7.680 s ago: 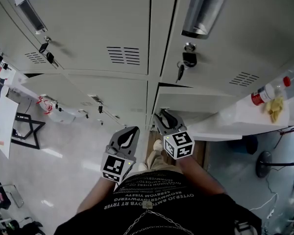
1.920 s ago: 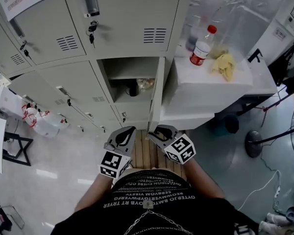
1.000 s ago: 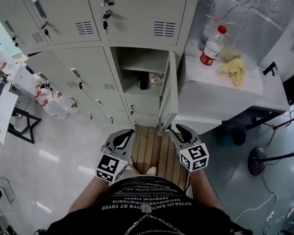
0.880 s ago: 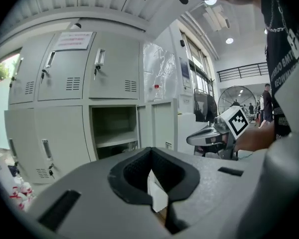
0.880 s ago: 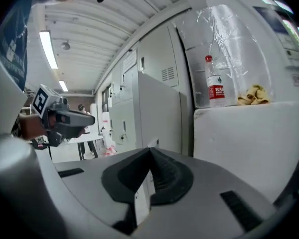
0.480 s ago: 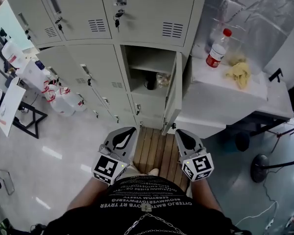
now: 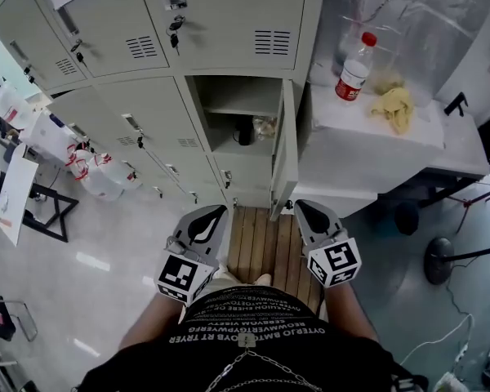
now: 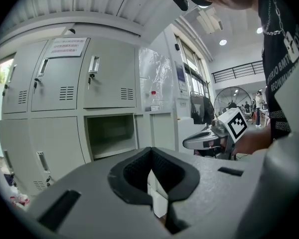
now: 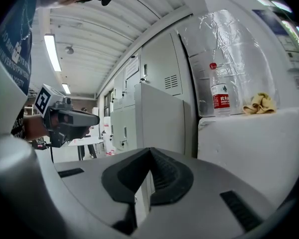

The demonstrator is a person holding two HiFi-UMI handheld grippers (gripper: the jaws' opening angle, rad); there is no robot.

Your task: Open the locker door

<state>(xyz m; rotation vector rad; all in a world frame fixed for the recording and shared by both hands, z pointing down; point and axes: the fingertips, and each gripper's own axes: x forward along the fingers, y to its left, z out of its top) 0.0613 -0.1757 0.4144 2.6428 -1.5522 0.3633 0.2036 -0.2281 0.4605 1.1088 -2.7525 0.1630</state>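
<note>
You hold both tools pressed together and empty, left tool (image 7: 212, 217) at 7 o'clock, right tool (image 7: 305, 211) at 5 o'clock; the locker door (image 7: 287, 149) hangs open at 12 o'clock.

The person held one gripper in each hand, low in front of the body and at about the same height. The left gripper (image 7: 213, 214) and the right gripper (image 7: 303, 209) were side by side and apart, and both pointed forward, away from the body and only a little downward. In the left gripper view, the two jaws were pressed together and nothing was between them. In the right gripper view, the jaws were also closed on nothing. Each marker cube (image 7: 183, 278) sat at the back end of its gripper, close to the torso. The forearms (image 7: 145, 333) were bare and bent at the elbows, which stayed near the sides of the body.
</note>
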